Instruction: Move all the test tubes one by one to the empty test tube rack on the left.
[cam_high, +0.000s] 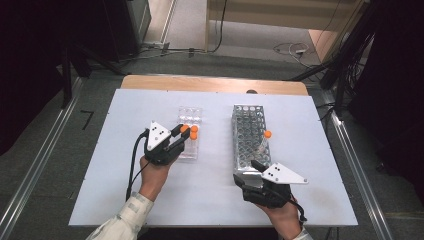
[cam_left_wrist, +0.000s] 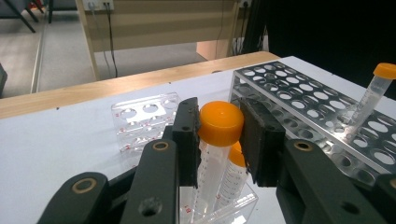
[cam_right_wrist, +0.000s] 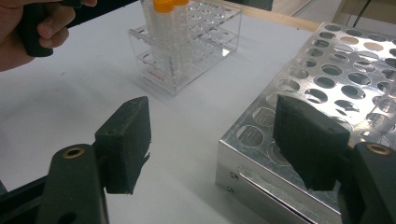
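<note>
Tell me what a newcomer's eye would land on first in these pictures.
The bright orange cap of a clear plastic tube, clamped between the left gripper's black jaws above the small clear acrylic rack at the white table's middle left. Next, the large perforated metal rack to its right, with one orange-capped tube leaning in it. The right gripper hangs open at that rack's near corner.

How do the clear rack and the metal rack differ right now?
The clear rack is see-through plastic, smaller, and holds two orange-capped tubes, one clamped at its cap by the left hand-held gripper. The metal rack is shiny, larger, with many more holes, and holds one tilted tube. Both stand on the white table.
</note>
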